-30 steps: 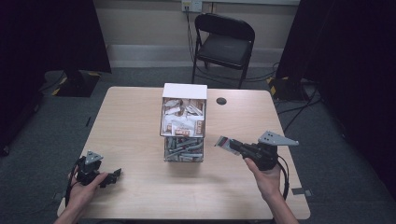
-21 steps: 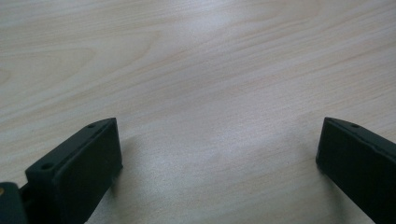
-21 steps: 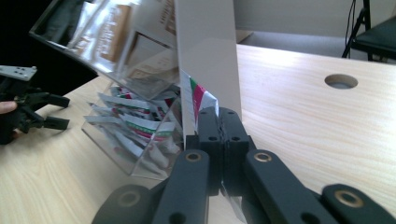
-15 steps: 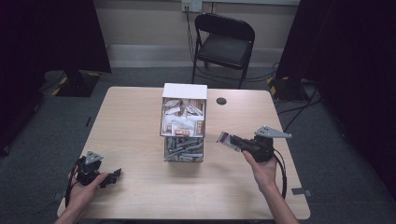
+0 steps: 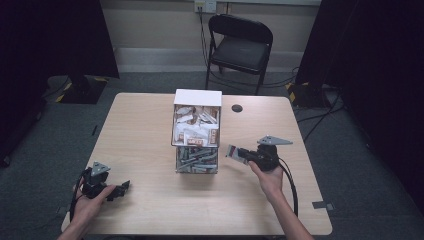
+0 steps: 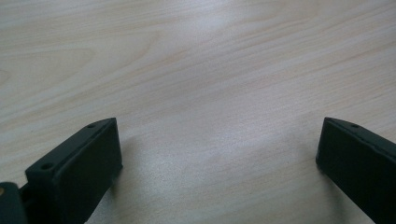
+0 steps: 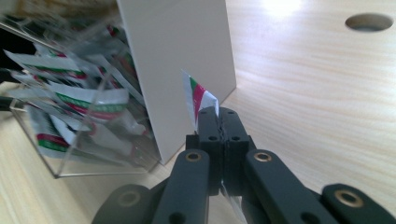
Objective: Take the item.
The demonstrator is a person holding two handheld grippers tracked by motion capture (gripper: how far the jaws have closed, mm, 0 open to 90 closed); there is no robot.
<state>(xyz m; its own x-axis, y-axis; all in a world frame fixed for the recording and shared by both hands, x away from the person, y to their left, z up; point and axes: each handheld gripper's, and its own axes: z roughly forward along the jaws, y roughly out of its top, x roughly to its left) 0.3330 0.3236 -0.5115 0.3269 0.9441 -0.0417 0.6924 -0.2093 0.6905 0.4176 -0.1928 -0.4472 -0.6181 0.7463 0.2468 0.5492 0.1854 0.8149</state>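
A two-tier dispenser box point(image 5: 196, 131) stands mid-table, its white top tier and clear lower bin both full of small sachets. My right gripper point(image 5: 241, 153) is just right of the box, shut on a white sachet point(image 5: 232, 150) with green and red stripes. In the right gripper view the sachet point(image 7: 197, 96) sticks up from the closed jaws of the right gripper point(image 7: 218, 115), close to the box's white side wall point(image 7: 182, 56). My left gripper point(image 5: 120, 189) rests at the table's near left corner, open over bare wood, and the left gripper point(image 6: 219, 154) holds nothing.
The wooden table point(image 5: 140, 130) has a round cable hole point(image 5: 237, 108) behind the box. A black folding chair point(image 5: 240, 47) stands beyond the far edge. The clear bin point(image 7: 70, 116) holds several striped sachets. Cables trail from both grippers.
My right gripper has shifted a little left, closer to the box, still gripping the sachet. The left gripper has stayed put.
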